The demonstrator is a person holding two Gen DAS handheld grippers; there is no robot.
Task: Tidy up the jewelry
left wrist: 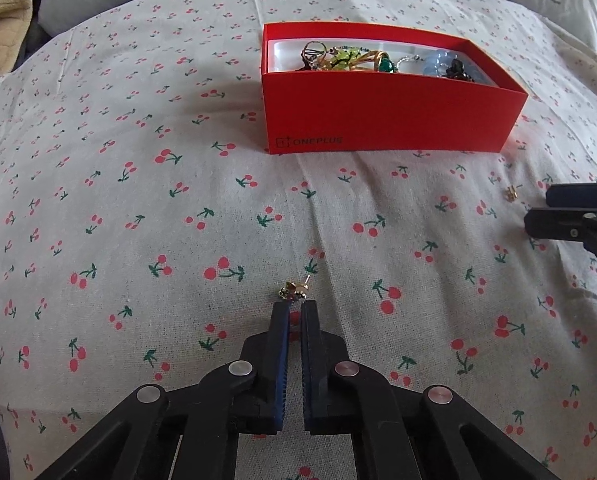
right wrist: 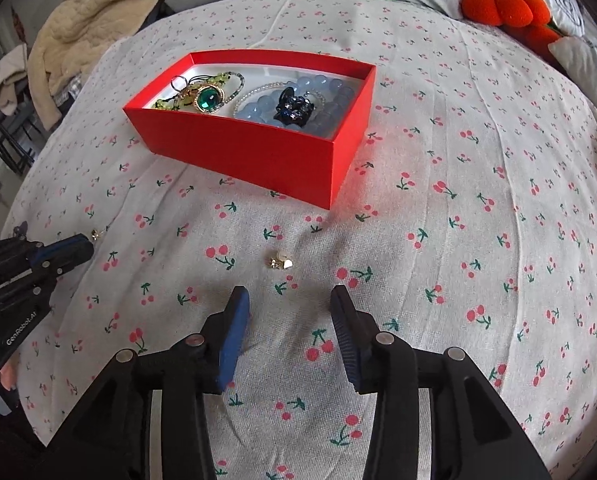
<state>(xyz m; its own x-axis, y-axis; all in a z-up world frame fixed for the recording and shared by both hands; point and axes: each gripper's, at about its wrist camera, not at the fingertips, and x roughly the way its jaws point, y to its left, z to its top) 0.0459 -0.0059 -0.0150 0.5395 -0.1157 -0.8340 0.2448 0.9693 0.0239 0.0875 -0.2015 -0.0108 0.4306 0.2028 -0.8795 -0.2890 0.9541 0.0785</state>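
Small gold stud earring [left wrist: 295, 290] pinched at my left gripper [left wrist: 297, 303] tips, near side of the red cardboard box [left wrist: 390, 120]. Second gold earring [right wrist: 280, 260] lies loose ahead of my right gripper [right wrist: 291, 296], jaws half open, empty.

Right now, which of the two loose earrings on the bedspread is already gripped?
The gold earring at the left claw tips, pinched by shut jaws. The other gold earring lies free ahead of the open right claw.

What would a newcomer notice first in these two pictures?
The bright red box stands mid-bed on the cherry-print sheet, filled with jewelry, notably a green-stone piece. Nearer, the left gripper pinches a small gold earring, and another earring lies before the open right gripper.
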